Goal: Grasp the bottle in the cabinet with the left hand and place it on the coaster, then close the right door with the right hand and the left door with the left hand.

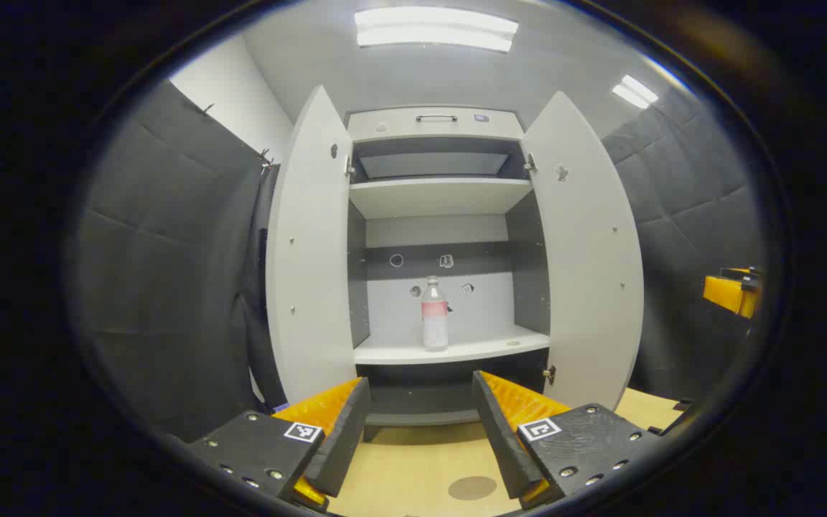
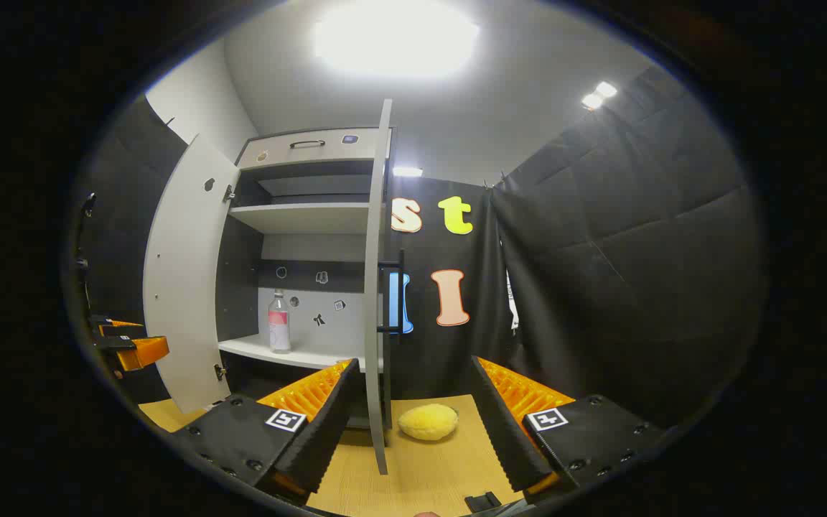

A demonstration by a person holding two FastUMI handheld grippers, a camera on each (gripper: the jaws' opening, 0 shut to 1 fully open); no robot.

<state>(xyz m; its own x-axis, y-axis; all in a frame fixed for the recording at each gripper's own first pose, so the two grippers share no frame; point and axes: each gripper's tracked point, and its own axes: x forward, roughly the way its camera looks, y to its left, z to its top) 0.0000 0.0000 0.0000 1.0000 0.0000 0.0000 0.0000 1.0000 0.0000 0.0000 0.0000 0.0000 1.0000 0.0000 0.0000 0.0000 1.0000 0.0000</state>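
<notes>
While my left gripper (image 1: 421,431) hangs with its jaws spread wide and nothing between them, it faces straight into the open cabinet (image 1: 433,123). Just beyond its fingers, on the wooden tabletop (image 1: 413,467), lies the round grey coaster (image 1: 472,487), its near edge partly hidden by the right-hand finger. The bottle (image 1: 434,314) stands upright on the lower shelf (image 1: 456,351), well apart from the gripper, with a pinkish label I cannot read. Both doors stand swung outward: the left door (image 1: 309,251) and the right door (image 1: 586,251). Small marks on the cabinet's back wall are too tiny to make out. My right gripper (image 2: 410,424) is likewise spread wide and empty, off to the right of the cabinet, where the right door appears edge-on as a thin strip with a dark handle (image 2: 399,291). A yellow, soft-looking lump (image 2: 428,421) rests on the table between its fingers, farther off. A small dark object (image 2: 483,501) at the bottom edge is cut off.
</notes>
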